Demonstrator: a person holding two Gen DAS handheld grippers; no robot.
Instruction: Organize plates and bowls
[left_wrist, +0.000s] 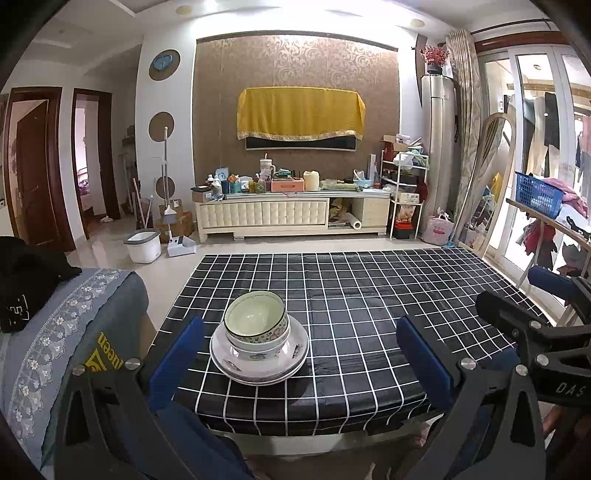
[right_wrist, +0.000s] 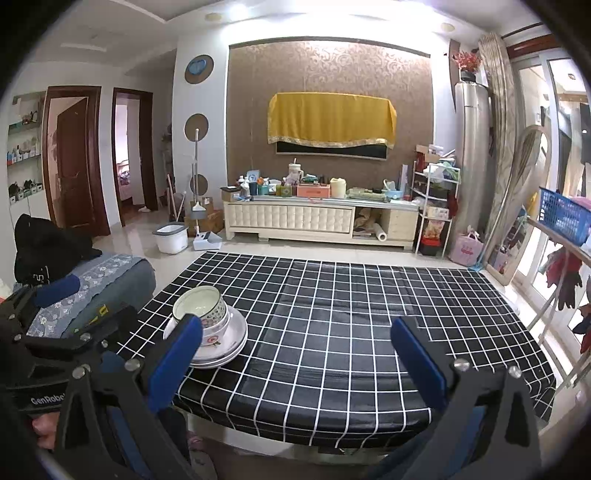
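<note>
A stack of dishes stands on the near left part of the black checked table (left_wrist: 369, 314): white plates (left_wrist: 258, 369) at the bottom, a white flowered bowl (left_wrist: 258, 349) on them, and a green-rimmed bowl (left_wrist: 256, 317) nested on top. The same plates (right_wrist: 229, 343) and top bowl (right_wrist: 199, 304) show in the right wrist view. My left gripper (left_wrist: 301, 354) is open and empty, held just before the table's near edge with the stack between its blue fingers. My right gripper (right_wrist: 295, 354) is open and empty, to the right of the stack.
A grey-covered sofa arm (left_wrist: 74, 332) with a black garment sits left of the table. A drying rack with a blue basket (left_wrist: 539, 194) stands at the right. A TV cabinet (left_wrist: 291, 214) crowded with items lines the far wall; a white bucket (left_wrist: 143, 245) is on the floor.
</note>
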